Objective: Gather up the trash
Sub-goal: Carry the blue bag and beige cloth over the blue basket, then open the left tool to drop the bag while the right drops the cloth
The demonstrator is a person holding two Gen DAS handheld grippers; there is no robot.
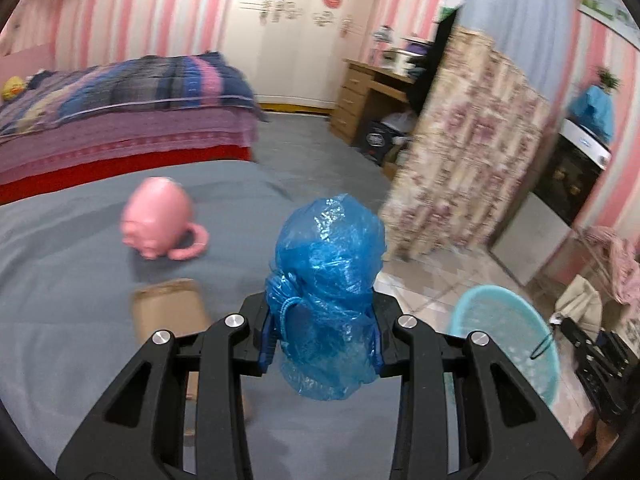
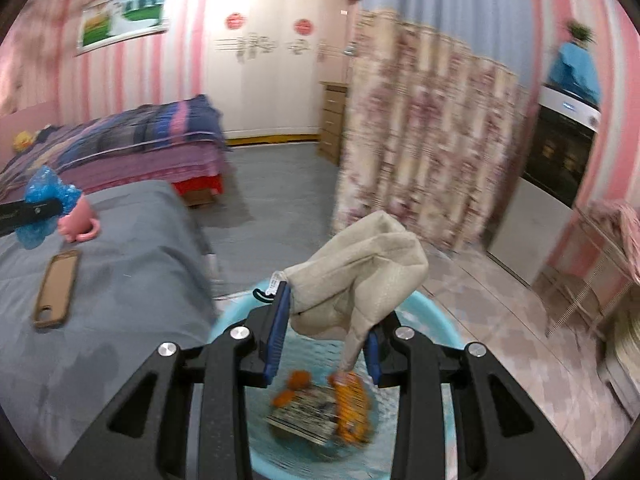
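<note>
Blue crumpled plastic bag [image 1: 328,280] sits clamped in your left gripper [image 1: 322,336] above the grey bed's [image 1: 80,280] edge, with the turquoise basket [image 1: 516,344] on the open tiled floor [image 1: 424,300] just beside. Beige cloth [image 2: 360,268] is pinched in your right gripper [image 2: 326,344] directly over that basket's rim [image 2: 228,320], wrappers [image 2: 320,404] already inside. Pink mug [image 1: 160,216] and brown phone case [image 1: 168,308] lie on the bed near your left gripper.

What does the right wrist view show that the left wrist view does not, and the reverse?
Only the right wrist view: the right gripper shut on a beige cloth, above snack wrappers inside the basket.

Only the left wrist view: a wooden desk, and the left gripper seen along its own fingers.

Both: the crumpled blue plastic bag the left gripper holds, pink pig-shaped mug, brown phone case, grey bedspread, turquoise plastic basket.
</note>
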